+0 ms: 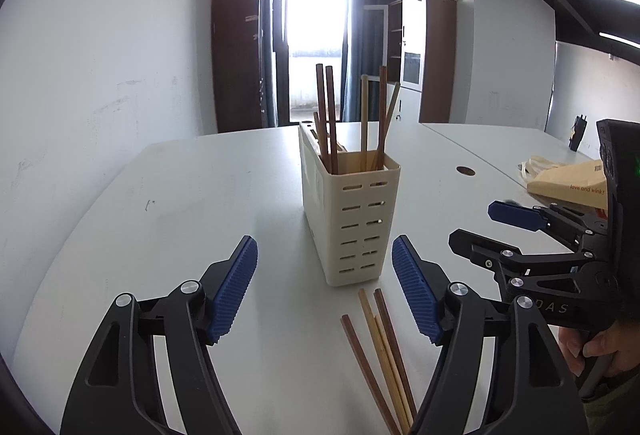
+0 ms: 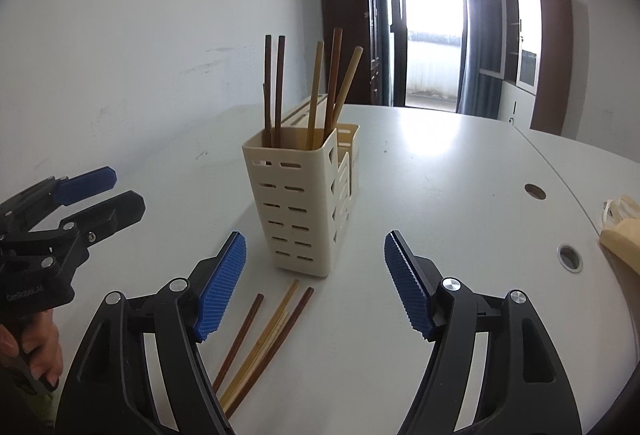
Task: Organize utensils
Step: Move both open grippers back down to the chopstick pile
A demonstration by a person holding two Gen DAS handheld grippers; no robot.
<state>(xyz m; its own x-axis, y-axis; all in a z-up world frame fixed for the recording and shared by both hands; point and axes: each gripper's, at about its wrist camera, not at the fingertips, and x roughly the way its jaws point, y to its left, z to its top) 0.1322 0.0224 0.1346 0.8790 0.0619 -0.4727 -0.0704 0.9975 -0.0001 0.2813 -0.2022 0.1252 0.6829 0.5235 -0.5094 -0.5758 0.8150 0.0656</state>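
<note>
A cream slotted utensil holder (image 1: 352, 219) (image 2: 296, 203) stands upright on the white table (image 1: 200, 215). Several brown and tan chopsticks (image 1: 330, 115) (image 2: 276, 87) stand in it. More loose chopsticks (image 1: 380, 347) (image 2: 268, 335) lie flat on the table just in front of the holder. My left gripper (image 1: 325, 247) (image 2: 126, 189) is open above the table, short of the holder, with the loose chopsticks below its right finger. My right gripper (image 2: 315, 239) (image 1: 476, 223) is open too, nothing between its blue pads (image 2: 220, 287); the loose chopsticks lie under its left finger.
A tan paper bag (image 1: 572, 183) (image 2: 622, 239) lies at the table's right side. Round cable holes (image 1: 465, 170) (image 2: 535, 191) (image 2: 570, 257) sit in the tabletop to the right. A person's hand (image 1: 600, 347) (image 2: 36, 347) grips each handle. A white wall runs along the left.
</note>
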